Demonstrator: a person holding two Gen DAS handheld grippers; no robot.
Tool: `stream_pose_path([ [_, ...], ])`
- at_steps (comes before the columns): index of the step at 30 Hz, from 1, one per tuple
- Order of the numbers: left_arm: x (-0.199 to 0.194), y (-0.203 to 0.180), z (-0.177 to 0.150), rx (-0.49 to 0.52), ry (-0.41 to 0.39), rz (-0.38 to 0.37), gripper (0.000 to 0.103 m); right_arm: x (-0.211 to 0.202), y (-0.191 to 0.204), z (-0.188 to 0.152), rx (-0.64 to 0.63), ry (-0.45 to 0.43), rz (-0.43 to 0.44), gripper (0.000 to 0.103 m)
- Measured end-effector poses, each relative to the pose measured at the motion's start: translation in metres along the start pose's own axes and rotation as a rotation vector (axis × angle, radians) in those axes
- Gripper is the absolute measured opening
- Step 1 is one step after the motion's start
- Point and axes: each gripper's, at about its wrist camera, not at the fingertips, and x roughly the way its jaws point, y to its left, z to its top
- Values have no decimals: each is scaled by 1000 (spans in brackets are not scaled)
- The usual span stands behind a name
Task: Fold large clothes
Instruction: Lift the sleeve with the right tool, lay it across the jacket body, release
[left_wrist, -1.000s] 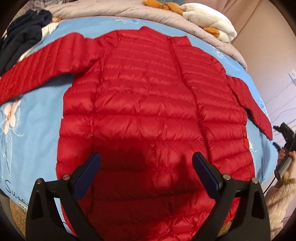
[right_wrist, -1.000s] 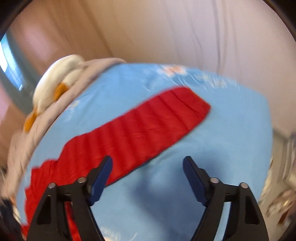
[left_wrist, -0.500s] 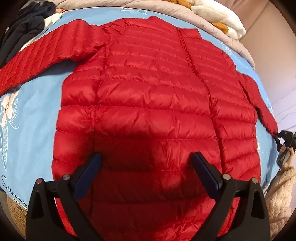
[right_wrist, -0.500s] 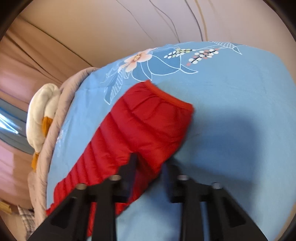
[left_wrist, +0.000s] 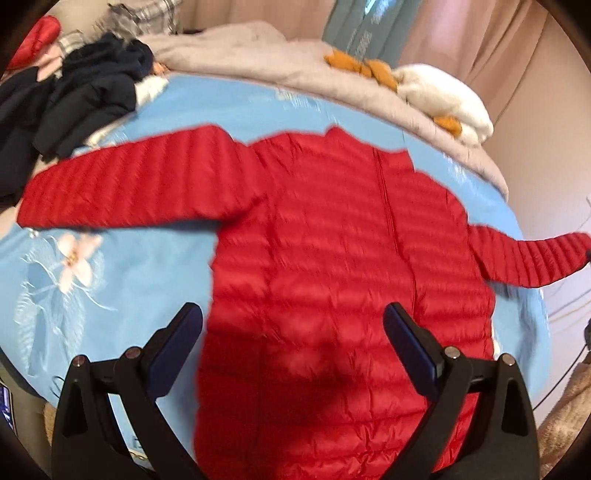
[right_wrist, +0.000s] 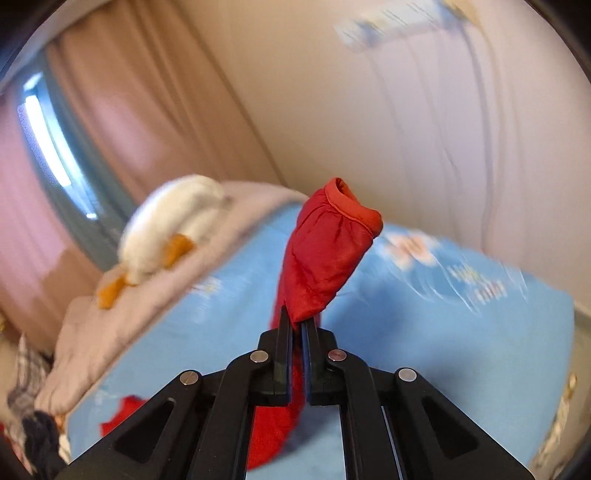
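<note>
Here, scene: a red puffer jacket lies front-up and spread flat on a light blue bedsheet, collar toward the far side.
Right gripper: pinched tight on the jacket's right sleeve near the cuff, which is lifted clear of the bed.
Left gripper: spread wide, holding nothing, hovering above the near hem.
Left sleeve: stretched out flat to the left.
Surroundings: dark clothes piled far left; a white plush toy on a grey blanket far right.
Stage, as judged: first sleeve fold starting.
Risk: the slick fabric could slide out of the thin pinch, or the pull could drag the whole body askew, since nothing pins it.
</note>
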Motion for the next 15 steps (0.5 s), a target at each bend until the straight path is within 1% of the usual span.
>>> stream_pose_path([
  [2, -8, 5, 4, -7, -27, -1, 98, -16, 35, 9, -66, -35, 45, 5],
  [3, -13, 9, 5, -11, -41, 3, 98, -19, 45, 8, -90, -46, 52, 5],
  [5, -22, 15, 8, -18, -66, 16, 98, -31, 79, 9, -159, -72, 67, 5],
  [11, -45, 29, 16, -47, -135, 18, 99, -39, 140, -3, -264, -65, 146, 5],
  [15, -56, 33, 18, -44, -163, 20, 99, -44, 164, -14, -326, -45, 177, 5],
])
